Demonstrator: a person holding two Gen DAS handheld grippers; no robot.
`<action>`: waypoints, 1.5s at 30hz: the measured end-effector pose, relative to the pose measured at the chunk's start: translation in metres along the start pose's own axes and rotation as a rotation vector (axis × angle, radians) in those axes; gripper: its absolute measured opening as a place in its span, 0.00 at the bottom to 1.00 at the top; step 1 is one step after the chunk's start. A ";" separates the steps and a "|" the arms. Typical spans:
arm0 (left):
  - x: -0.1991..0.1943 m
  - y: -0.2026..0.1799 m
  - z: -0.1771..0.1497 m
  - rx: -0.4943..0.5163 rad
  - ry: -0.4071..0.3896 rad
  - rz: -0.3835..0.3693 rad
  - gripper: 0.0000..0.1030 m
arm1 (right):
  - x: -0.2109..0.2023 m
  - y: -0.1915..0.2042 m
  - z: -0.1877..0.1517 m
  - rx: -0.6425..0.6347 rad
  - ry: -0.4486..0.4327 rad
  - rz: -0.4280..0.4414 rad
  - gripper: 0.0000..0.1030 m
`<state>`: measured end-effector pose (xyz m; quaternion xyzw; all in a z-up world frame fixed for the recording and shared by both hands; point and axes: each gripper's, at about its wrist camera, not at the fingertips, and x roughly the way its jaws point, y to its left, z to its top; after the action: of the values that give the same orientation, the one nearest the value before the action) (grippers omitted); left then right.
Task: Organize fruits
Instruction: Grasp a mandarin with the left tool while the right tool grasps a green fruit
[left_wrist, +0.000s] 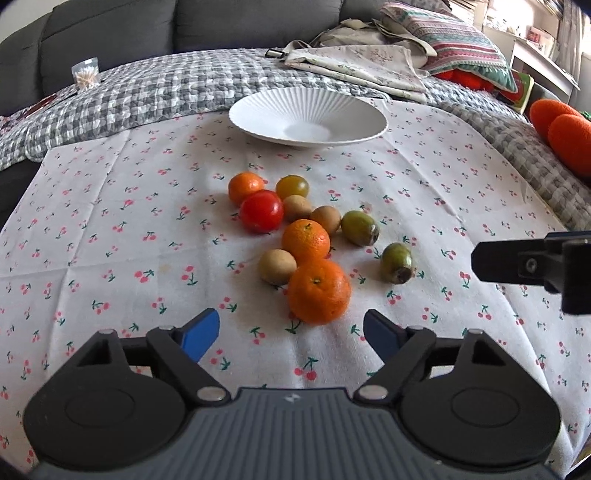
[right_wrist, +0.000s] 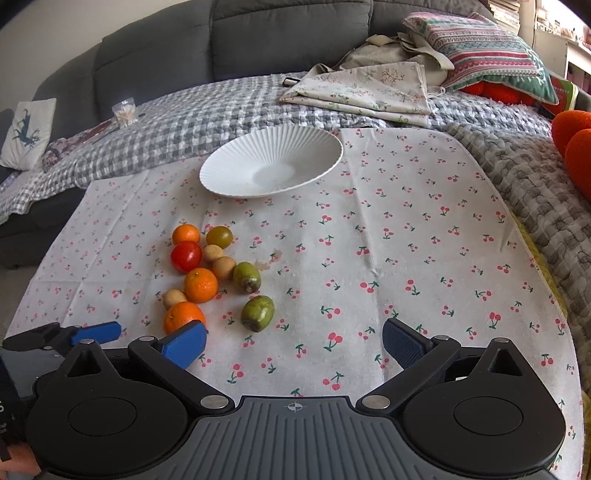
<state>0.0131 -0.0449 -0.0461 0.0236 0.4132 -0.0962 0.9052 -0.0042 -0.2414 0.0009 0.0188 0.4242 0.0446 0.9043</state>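
The fruits sit in a bunch on the cherry cloth (left_wrist: 110, 221), near its middle. The white bowl (left_wrist: 258, 110) sits by the far edge with nothing in it. The left gripper (left_wrist: 291, 336) is wide and holds nothing; the big orange (left_wrist: 319, 290) lies just past its blue fingers (left_wrist: 199, 338). The right gripper (right_wrist: 293, 345) is wide too, over bare cloth, with a green fruit (right_wrist: 258, 313) near it.

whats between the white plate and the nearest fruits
Only bare cherry-print cloth separates the white ribbed plate from the small orange and the yellow-green tomato; both wrist views show this.
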 end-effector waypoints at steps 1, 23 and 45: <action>0.001 0.000 0.000 0.003 -0.003 0.003 0.78 | 0.001 -0.001 0.000 0.002 0.003 -0.001 0.98; -0.006 0.009 0.000 -0.022 -0.019 -0.128 0.34 | 0.021 -0.008 -0.003 0.026 0.040 0.028 0.73; -0.024 0.060 0.022 -0.142 -0.085 -0.067 0.34 | 0.072 0.013 -0.004 -0.044 0.040 0.090 0.51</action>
<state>0.0264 0.0152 -0.0158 -0.0585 0.3809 -0.0978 0.9176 0.0376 -0.2220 -0.0560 0.0171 0.4396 0.0951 0.8930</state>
